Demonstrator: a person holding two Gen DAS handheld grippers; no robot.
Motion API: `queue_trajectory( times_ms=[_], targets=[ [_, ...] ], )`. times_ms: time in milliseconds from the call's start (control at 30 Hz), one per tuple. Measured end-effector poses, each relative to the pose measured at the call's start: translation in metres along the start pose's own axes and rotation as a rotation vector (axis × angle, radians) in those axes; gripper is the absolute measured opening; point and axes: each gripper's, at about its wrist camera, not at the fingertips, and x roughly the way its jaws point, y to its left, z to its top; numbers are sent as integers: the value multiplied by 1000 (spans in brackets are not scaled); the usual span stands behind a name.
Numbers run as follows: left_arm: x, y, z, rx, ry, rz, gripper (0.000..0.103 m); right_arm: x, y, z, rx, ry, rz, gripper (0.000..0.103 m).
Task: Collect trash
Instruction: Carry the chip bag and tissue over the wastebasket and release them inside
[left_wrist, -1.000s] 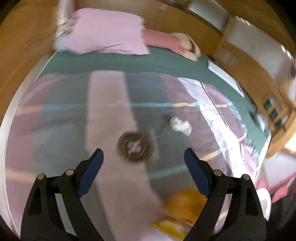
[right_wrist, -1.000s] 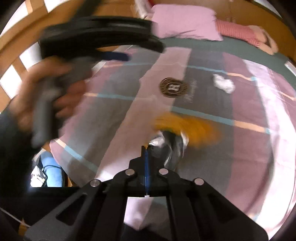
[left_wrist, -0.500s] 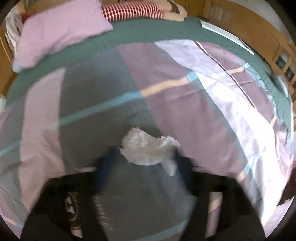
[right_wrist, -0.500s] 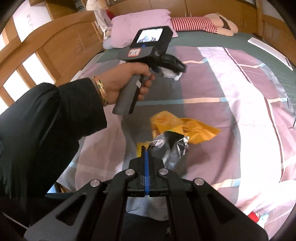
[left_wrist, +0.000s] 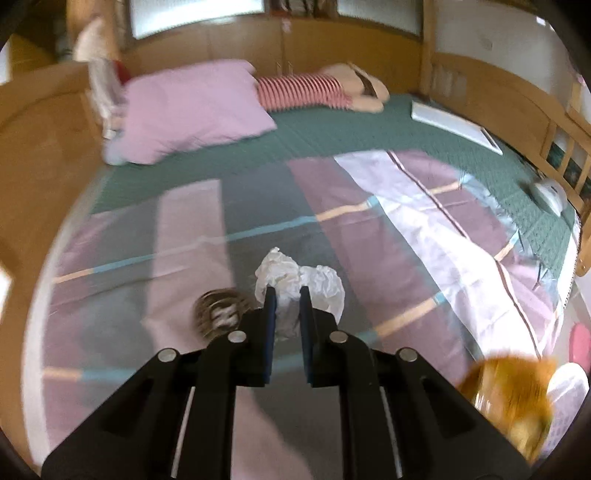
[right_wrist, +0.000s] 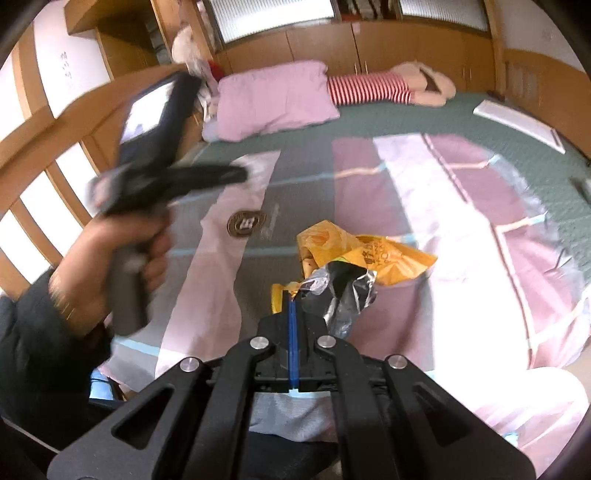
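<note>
Closing now on the crumpled white tissue (left_wrist: 295, 284), the left gripper (left_wrist: 286, 295) was spread wide above the quilt a second ago.

Left wrist view: jaws narrowing, wad between the pads, lying mid-quilt (left_wrist: 424, 236) just right of a round emblem (left_wrist: 218, 314). Right wrist view: right gripper (right_wrist: 293, 295) stays clenched on the yellow bag (right_wrist: 365, 254), near centre; one piece secured, bagging likely next.
</note>
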Motion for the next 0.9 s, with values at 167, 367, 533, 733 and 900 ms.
queue_trajectory(
  times_ms=[167, 367, 533, 733, 900],
  targets=[
    [-74, -7, -26, -19, -54, 32, 13, -37, -4, -2, -14, -68, -17, 1],
    [-140, -31, -50, 13, -116, 70, 13, -75, -8, -10, -39, -118, -47, 1],
    [-188, -53, -63, 9, -145, 54, 13, -106, -18, -18, -40, -154, -70, 1],
    [-231, -79, -74, 46, -191, 52, 13, -143, -29, -38, -43, -188, -90, 1],
    [-256, -101, -86, 67, -213, 40, 13, -164, -40, -57, -29, -199, -112, 1]
  ],
)
